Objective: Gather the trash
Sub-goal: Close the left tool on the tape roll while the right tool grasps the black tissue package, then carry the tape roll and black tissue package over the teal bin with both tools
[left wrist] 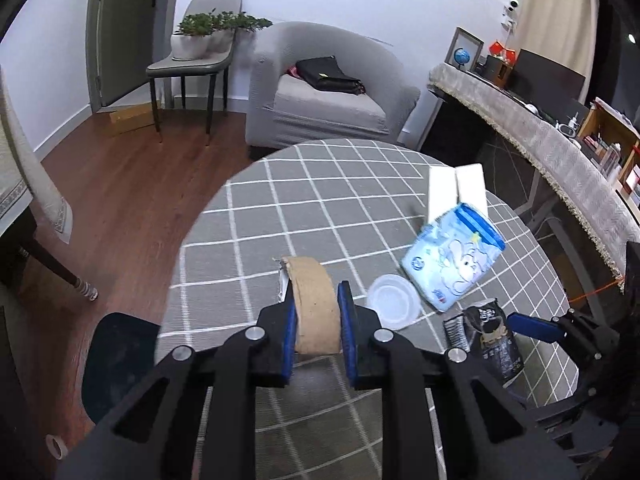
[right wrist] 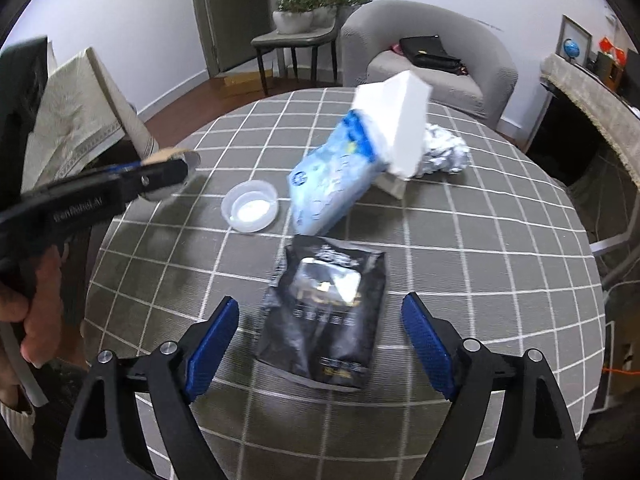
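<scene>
My left gripper (left wrist: 316,300) is shut on a brown cardboard tape roll (left wrist: 314,304) and holds it above the round checked table (left wrist: 280,208). It also shows in the right wrist view (right wrist: 168,168) at the left, held by a hand. My right gripper (right wrist: 320,320) is open over a black foil pouch (right wrist: 324,312) that lies flat on the table; the pouch also shows in the left wrist view (left wrist: 496,340). A light blue wrapper (right wrist: 328,180), a clear plastic lid (right wrist: 250,206), a white box (right wrist: 396,124) and crumpled foil (right wrist: 444,152) lie farther back.
A grey armchair (left wrist: 328,92) with a black bag (left wrist: 328,74) stands behind the table. A chair with potted plants (left wrist: 200,48) is by the door. A cloth-covered sideboard (left wrist: 540,140) runs along the right. A dark bin (left wrist: 120,364) is on the floor at the left.
</scene>
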Motion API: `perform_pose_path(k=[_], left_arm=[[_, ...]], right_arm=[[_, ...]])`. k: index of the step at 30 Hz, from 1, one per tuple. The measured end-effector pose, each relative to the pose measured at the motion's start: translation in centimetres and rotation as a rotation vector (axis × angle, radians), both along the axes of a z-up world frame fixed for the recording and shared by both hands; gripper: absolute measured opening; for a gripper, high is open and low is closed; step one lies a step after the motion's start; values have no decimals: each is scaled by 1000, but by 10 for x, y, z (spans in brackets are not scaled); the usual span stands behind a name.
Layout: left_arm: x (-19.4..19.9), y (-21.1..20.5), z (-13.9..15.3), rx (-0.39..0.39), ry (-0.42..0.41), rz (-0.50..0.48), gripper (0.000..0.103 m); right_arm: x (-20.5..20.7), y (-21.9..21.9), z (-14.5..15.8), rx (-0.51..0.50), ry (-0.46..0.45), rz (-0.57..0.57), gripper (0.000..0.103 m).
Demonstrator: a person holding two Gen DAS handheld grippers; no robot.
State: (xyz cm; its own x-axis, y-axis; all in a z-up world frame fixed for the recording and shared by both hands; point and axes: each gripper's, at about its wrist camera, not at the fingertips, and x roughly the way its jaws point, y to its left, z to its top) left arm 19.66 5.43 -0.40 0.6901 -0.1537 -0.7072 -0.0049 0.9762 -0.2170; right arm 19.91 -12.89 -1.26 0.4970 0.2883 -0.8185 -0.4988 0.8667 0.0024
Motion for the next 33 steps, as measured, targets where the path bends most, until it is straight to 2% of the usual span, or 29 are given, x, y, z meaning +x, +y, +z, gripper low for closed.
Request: perform_pose_path(k=[2,4,6,22,33], left_arm=[[-2,8,1,0,1,12,21],[-4,14,2,1,0,18,21],[-8,23,2,3,-1,24,21],[-34,112,-10,31,41,142,21],[-48,157,-60,75,145,160,21]], right_arm=[[1,7,-2,-34,-8,2,84],[1,12,-4,-53,-10,-6,76],[2,16,-1,-38,-2,-12,51],[-13,86,28,75,-66,111,50],[-16,144,32,137,-52,199,50]])
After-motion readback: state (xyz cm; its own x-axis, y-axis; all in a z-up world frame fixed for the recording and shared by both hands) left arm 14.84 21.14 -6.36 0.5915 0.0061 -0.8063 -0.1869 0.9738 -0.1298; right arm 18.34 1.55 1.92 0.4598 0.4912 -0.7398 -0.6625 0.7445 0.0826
